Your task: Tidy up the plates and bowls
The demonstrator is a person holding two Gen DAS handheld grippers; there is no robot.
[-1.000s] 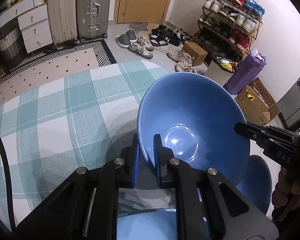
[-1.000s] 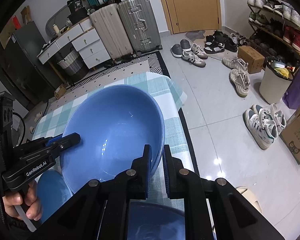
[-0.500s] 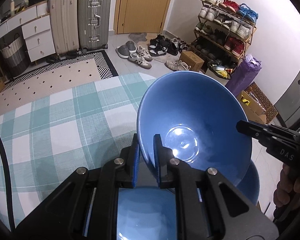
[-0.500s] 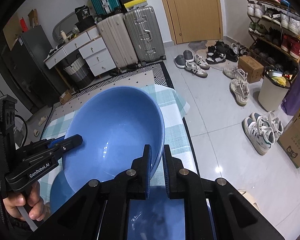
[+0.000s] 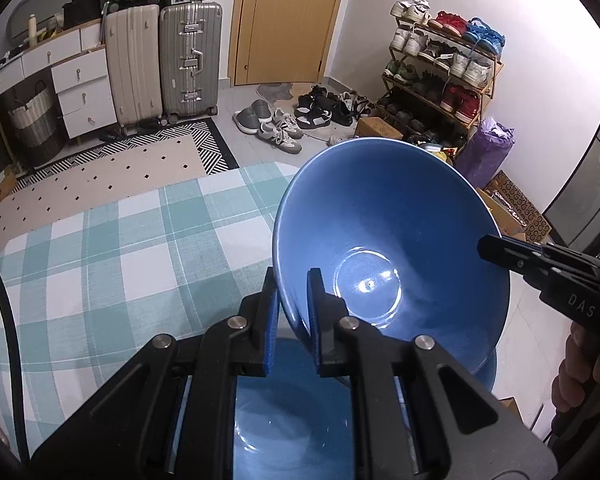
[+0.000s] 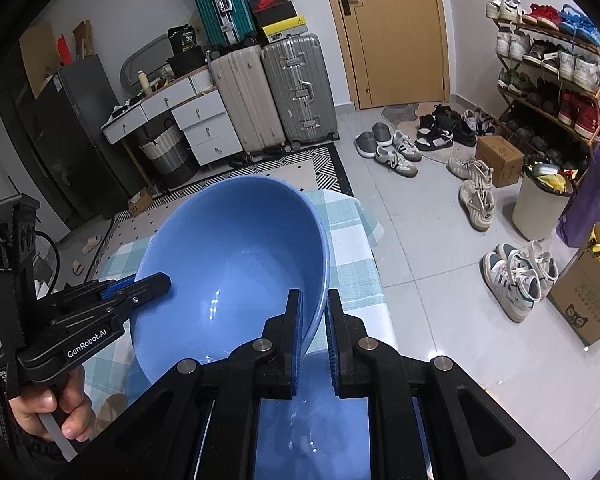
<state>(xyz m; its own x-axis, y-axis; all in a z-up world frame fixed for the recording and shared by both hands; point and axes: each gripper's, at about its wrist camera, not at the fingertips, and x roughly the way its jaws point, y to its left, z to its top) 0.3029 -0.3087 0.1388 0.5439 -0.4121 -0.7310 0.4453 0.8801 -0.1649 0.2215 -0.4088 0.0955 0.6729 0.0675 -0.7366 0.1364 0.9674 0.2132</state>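
Both grippers hold one large blue bowl in the air above the table. My left gripper is shut on its near-left rim. My right gripper is shut on the opposite rim of the bowl. Each gripper also shows in the other view: the right one and the left one. Below the held bowl lies a second blue dish, partly hidden by the gripper bodies; it also shows in the right wrist view.
The table has a teal and white checked cloth. Its edge runs close to the right of the bowl. Beyond are suitcases, a shoe rack, loose shoes and a white bin.
Both grippers have lifted the bowl higher above the table. The dish underneath now sits more directly below the bowl. The grip has not changed.
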